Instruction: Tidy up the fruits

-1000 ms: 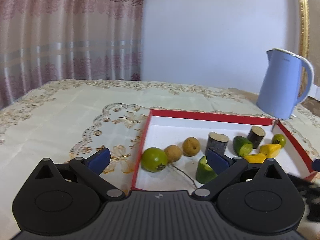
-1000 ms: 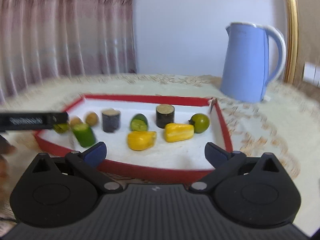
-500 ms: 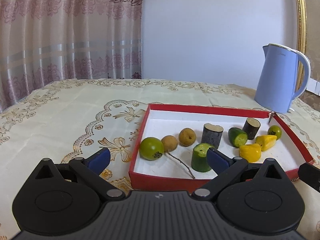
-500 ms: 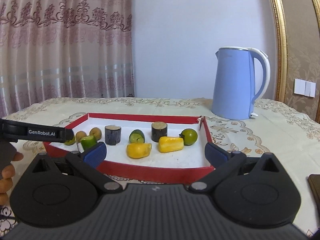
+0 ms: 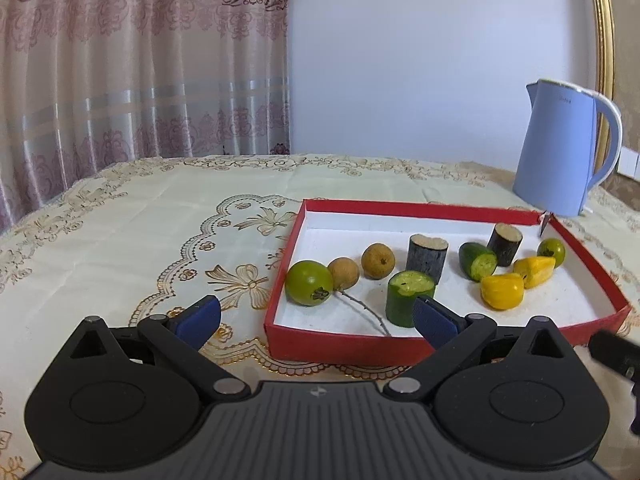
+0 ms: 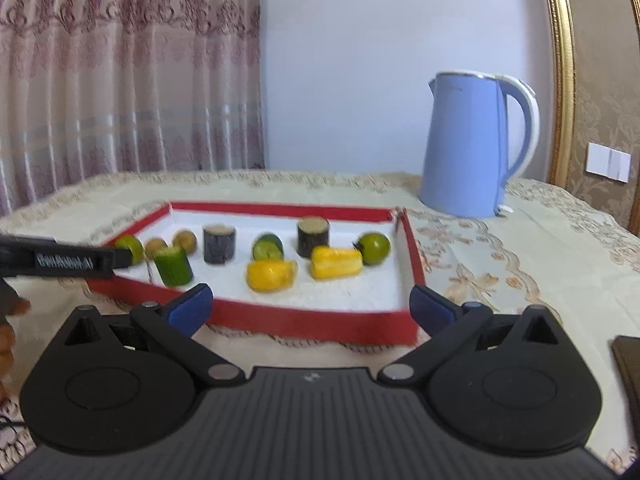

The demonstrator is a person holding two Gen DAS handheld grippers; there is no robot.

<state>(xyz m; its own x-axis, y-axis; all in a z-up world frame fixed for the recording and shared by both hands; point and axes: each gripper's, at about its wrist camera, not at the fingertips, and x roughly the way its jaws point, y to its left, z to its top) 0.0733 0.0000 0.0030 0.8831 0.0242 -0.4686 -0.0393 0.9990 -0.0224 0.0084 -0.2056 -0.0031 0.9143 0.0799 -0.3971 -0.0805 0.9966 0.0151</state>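
A red tray (image 5: 332, 346) with a white floor holds the fruit pieces: a green round fruit (image 5: 309, 283), two brown longans (image 5: 344, 273), two dark cylinders (image 5: 427, 257), two cucumber pieces (image 5: 409, 298), two yellow pieces (image 5: 502, 290) and a small green fruit (image 5: 551, 253). My left gripper (image 5: 316, 318) is open and empty, low before the tray's near left corner. My right gripper (image 6: 310, 308) is open and empty before the tray's (image 6: 304, 322) near rim. The same fruits show in the right wrist view, with the yellow pieces (image 6: 271, 275) nearest.
A blue kettle (image 5: 560, 160) stands behind the tray's far right corner, also in the right wrist view (image 6: 476, 144). The embroidered tablecloth (image 5: 140, 248) covers the table. A dark flat object (image 6: 628, 368) lies at the right edge. The left gripper's body (image 6: 60, 260) crosses the left side.
Both grippers pulled back from the tray and rose, so the whole tray came into view. The right wrist view dipped slightly closer again. Both stayed open; no fruit moved.
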